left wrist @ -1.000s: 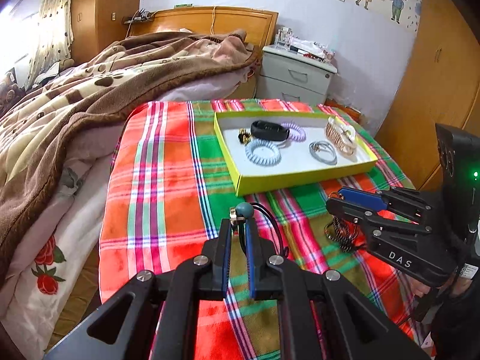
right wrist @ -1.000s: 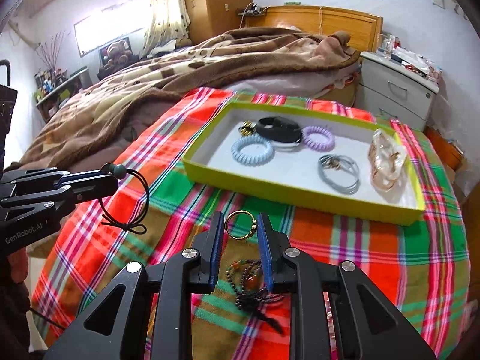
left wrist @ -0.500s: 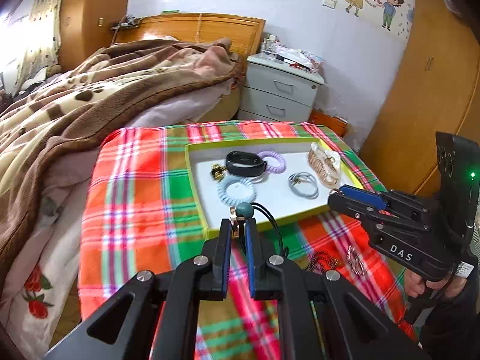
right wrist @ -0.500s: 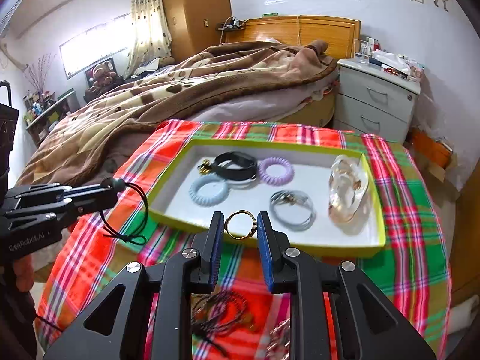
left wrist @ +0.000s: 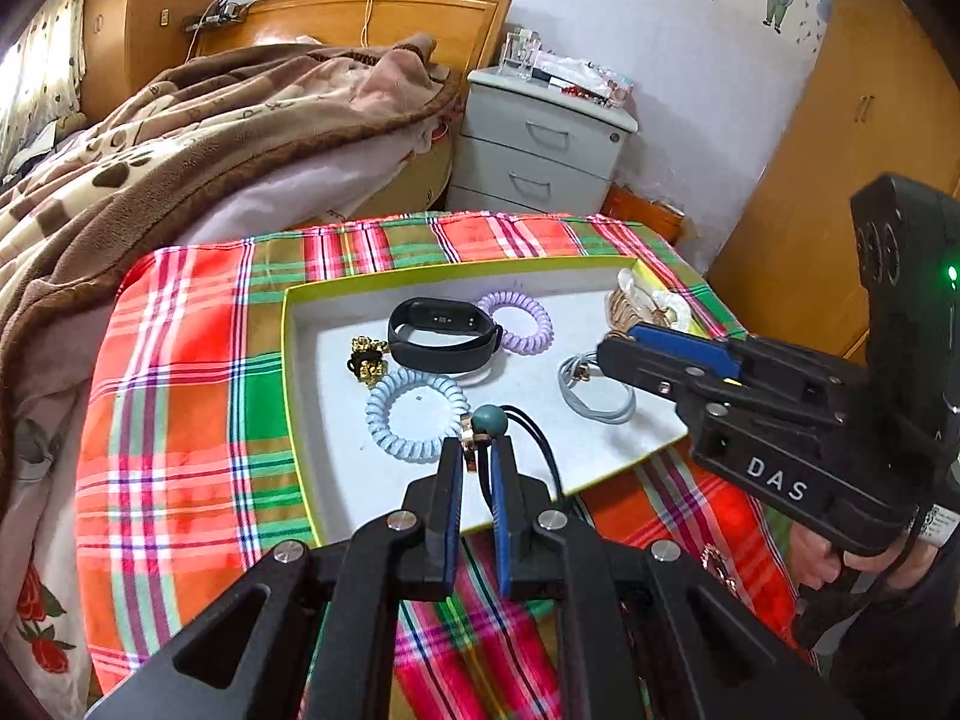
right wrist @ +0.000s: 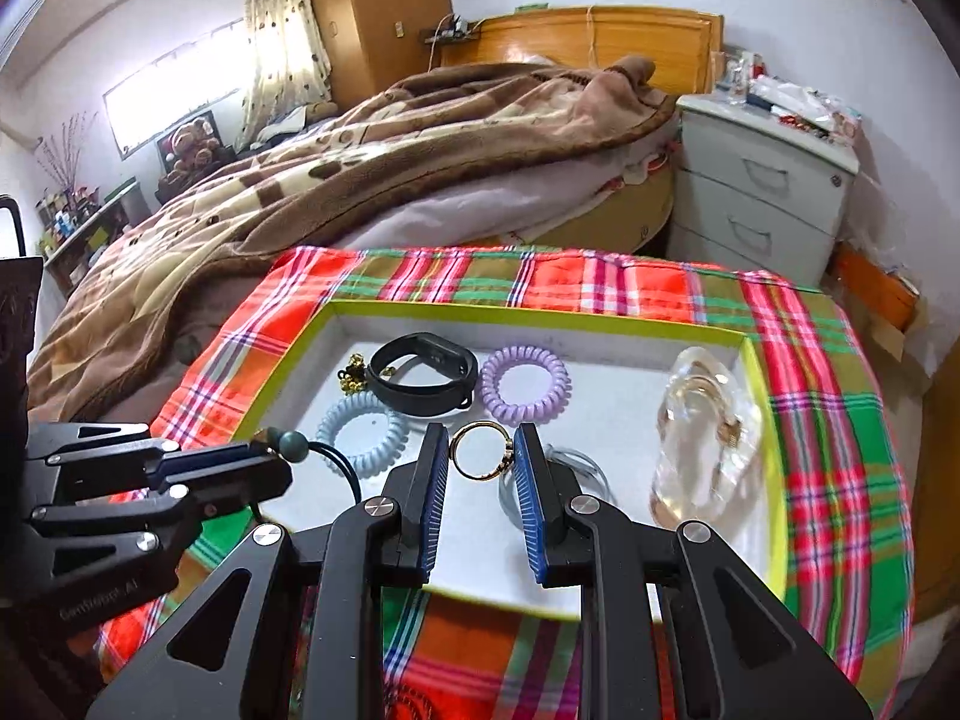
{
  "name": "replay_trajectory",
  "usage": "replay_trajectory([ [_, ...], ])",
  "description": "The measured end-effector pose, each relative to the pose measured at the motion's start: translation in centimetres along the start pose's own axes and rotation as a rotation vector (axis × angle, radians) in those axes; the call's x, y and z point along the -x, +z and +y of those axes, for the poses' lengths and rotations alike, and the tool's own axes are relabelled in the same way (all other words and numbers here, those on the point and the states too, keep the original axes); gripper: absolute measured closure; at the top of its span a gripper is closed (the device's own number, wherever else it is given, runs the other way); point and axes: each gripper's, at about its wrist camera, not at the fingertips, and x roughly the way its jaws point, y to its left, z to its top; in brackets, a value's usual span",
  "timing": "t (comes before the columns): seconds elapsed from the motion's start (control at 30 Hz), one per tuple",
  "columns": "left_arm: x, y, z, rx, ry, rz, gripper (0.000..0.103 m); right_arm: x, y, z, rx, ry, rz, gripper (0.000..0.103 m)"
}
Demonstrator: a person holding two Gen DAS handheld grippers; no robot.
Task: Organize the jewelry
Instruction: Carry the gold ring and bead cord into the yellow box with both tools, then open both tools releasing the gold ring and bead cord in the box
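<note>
Left wrist view first: the left gripper [left wrist: 477, 462] is sitting nearly closed, its jaws pinching the small metal fitting of a black cord necklace [left wrist: 543, 450]. The teal bead [left wrist: 489, 420] is poking out right above the fingertips and the cord is looping off to the right of the jaws and dropping down. Just past the tips, the yellow-rimmed tray [left wrist: 288, 360] is lying on the plaid cloth [left wrist: 174, 390]. Straight ahead of the jaws a pale blue coil hair tie [left wrist: 414, 420] is resting on the tray floor, with a black fitness band [left wrist: 444, 339], a lilac coil tie [left wrist: 522, 321] and a little gold trinket [left wrist: 366, 360] further out. Off to the right, the right gripper [left wrist: 618, 342] is reaching in over a grey bangle [left wrist: 594, 396].

Right wrist view: the right gripper [right wrist: 483, 456] is clamping a gold ring [right wrist: 480, 450], which is standing upright between the two blue pads and touching both. It's hanging over the tray [right wrist: 762, 420], with the lilac tie [right wrist: 525, 384] just beyond the tips, the black band [right wrist: 420, 369] beyond and left, and a clear hair claw [right wrist: 702, 438] lying to the right of the jaws. The grey bangle [right wrist: 585, 468] is mostly hiding behind the right finger. To the left, the left gripper [right wrist: 264, 459] is holding the teal bead [right wrist: 294, 444] over the tray's near-left corner, beside the pale blue tie [right wrist: 363, 438].
</note>
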Motion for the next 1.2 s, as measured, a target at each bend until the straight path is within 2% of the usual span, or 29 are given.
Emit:
replay_trajectory([
  [0.2,-1.8,0.2,0.9,0.017,0.026,0.030,0.093,-2.4,0.5,-0.1,0.009,0.011,0.043,0.080],
  [0.57,-3.1,0.1,1.8,0.028,0.079,0.058,0.093,-4.3,0.5,0.5,0.052,0.010,0.085,0.080],
  [1.07,-3.6,-0.6,2.3,0.042,0.079,0.086,0.093,-5.7,0.3,0.9,0.074,-0.010,0.125,0.080],
  [1.2,-3.7,-0.5,2.1,0.038,0.074,0.088,0.088,-5.8,0.3,1.0,0.074,-0.011,0.124,0.080],
])
